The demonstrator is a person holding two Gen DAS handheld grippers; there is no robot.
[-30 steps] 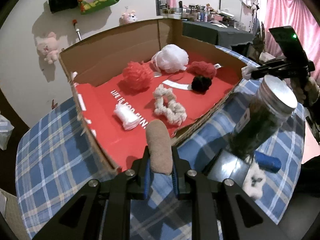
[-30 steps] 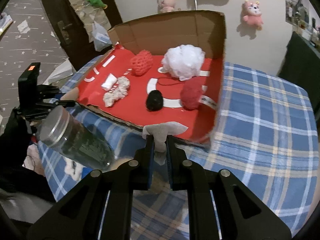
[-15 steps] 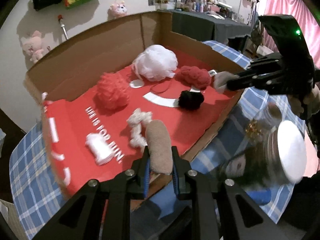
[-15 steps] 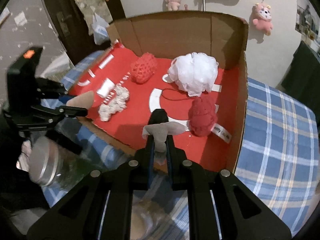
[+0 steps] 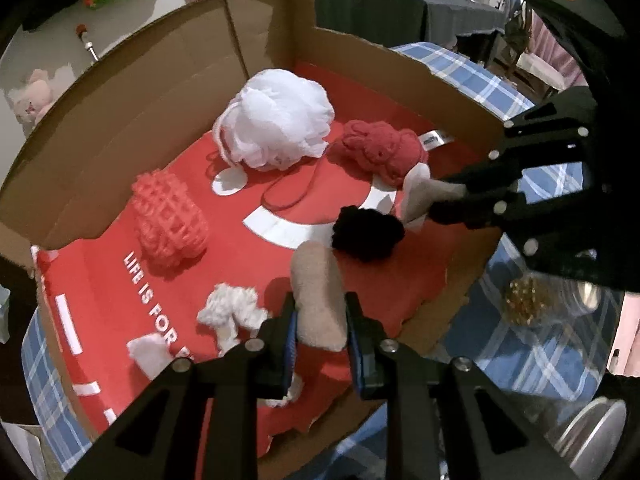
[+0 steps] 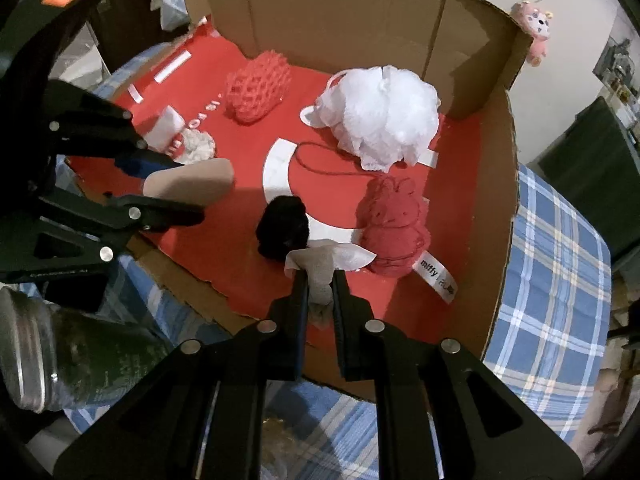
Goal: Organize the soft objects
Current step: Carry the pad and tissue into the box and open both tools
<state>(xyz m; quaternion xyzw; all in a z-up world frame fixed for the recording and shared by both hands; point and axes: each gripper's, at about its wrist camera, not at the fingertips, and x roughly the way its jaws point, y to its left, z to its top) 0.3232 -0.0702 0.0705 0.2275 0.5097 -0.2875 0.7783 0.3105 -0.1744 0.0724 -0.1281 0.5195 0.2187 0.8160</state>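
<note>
My left gripper (image 5: 321, 320) is shut on a beige plush roll (image 5: 318, 300) and holds it over the front edge of the cardboard box (image 5: 120, 92). It also shows in the right wrist view (image 6: 188, 178). My right gripper (image 6: 319, 286) is shut on a grey-white cloth piece (image 6: 326, 260) over the box, beside a black pompom (image 6: 283, 228) and a red knitted toy (image 6: 394, 224). Inside the box lie a white mesh puff (image 5: 276, 124), a pink net sponge (image 5: 168, 216) and a white rope knot (image 5: 230, 314).
The box has a red liner and stands on a blue plaid tablecloth (image 6: 560, 272). A glass jar with a metal lid (image 6: 52, 356) lies at the front left of the right wrist view. Plush toys hang on the wall (image 6: 536, 32).
Both grippers have moved forward over the box with their soft objects still held. The box contents now look closer and larger in both views.
</note>
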